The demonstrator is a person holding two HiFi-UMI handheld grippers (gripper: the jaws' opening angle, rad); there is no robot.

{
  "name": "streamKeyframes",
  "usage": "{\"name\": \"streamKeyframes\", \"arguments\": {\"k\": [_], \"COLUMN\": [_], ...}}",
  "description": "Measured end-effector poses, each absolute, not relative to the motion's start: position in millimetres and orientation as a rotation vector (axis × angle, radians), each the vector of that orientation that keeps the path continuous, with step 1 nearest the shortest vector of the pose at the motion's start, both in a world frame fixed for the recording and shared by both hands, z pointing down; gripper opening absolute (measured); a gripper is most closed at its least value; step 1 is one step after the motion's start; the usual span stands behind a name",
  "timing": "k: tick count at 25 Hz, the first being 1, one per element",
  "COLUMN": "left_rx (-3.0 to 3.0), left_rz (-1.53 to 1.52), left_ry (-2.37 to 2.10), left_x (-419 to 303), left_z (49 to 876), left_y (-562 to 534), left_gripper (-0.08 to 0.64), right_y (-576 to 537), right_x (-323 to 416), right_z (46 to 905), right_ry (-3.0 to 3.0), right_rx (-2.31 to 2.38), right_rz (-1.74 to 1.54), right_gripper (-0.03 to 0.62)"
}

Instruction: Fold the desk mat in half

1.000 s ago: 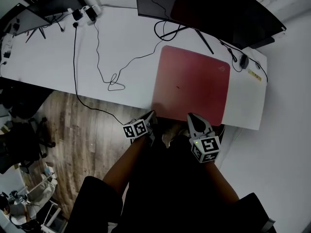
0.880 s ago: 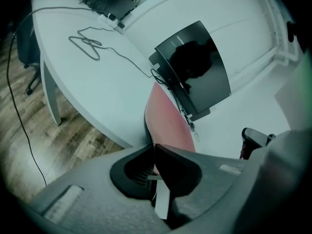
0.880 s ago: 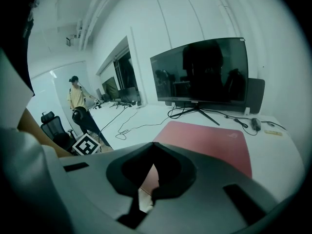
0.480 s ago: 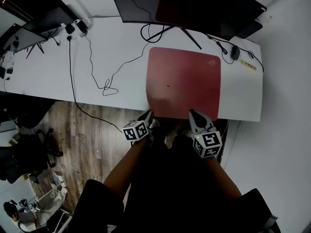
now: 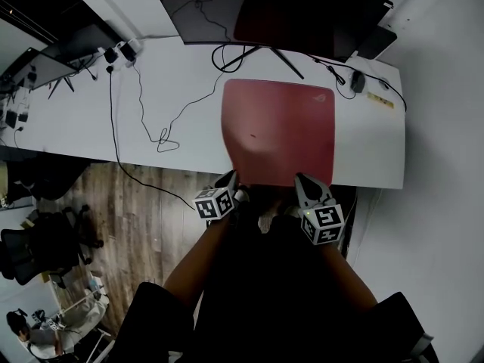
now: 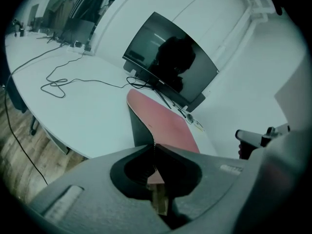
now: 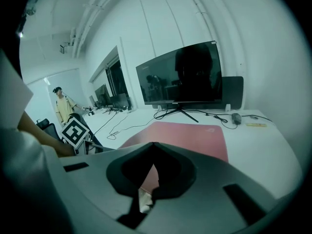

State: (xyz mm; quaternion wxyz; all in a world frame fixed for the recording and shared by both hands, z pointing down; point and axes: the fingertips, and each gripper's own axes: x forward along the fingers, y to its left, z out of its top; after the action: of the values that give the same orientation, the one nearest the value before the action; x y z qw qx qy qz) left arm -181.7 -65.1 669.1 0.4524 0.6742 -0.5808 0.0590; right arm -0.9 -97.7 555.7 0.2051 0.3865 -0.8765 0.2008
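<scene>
The red desk mat (image 5: 278, 127) lies on the white desk (image 5: 174, 82) in front of the monitor. My left gripper (image 5: 231, 178) is at the mat's near left corner and my right gripper (image 5: 300, 178) at its near right corner. In the left gripper view the jaws (image 6: 154, 145) have just been closing and are shut on the mat's edge (image 6: 168, 123), which curls up and shows its dark underside. In the right gripper view the jaws (image 7: 152, 144) meet at their tips on the near edge of the mat (image 7: 190, 133).
A wide dark monitor (image 5: 302, 13) stands behind the mat, with a mouse (image 5: 357, 82) to its right. Black cables (image 5: 162, 131) loop over the desk's left part and run to a power strip (image 5: 125, 50). A person (image 7: 62, 106) stands far off.
The mat's near edge has lifted off the desk, more so at the left corner. Both grippers have moved with it, and the head view has shifted toward the desk.
</scene>
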Motion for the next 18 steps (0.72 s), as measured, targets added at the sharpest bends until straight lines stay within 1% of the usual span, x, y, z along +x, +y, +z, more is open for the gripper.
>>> {"name": "streamKeyframes", "arguments": {"k": [18], "left_rx": [1.723], "left_rz": [0.208], "left_ry": [-1.515], "left_x": [-114.4], "left_z": [643.5], "left_y": [-86.4], "left_gripper": [0.031], "right_y": [-110.8], "right_x": [73.1], "right_z": [573.4], "right_ry": [-2.445], "right_rx": [1.086], "right_rz": [0.655], "right_gripper": [0.000]}}
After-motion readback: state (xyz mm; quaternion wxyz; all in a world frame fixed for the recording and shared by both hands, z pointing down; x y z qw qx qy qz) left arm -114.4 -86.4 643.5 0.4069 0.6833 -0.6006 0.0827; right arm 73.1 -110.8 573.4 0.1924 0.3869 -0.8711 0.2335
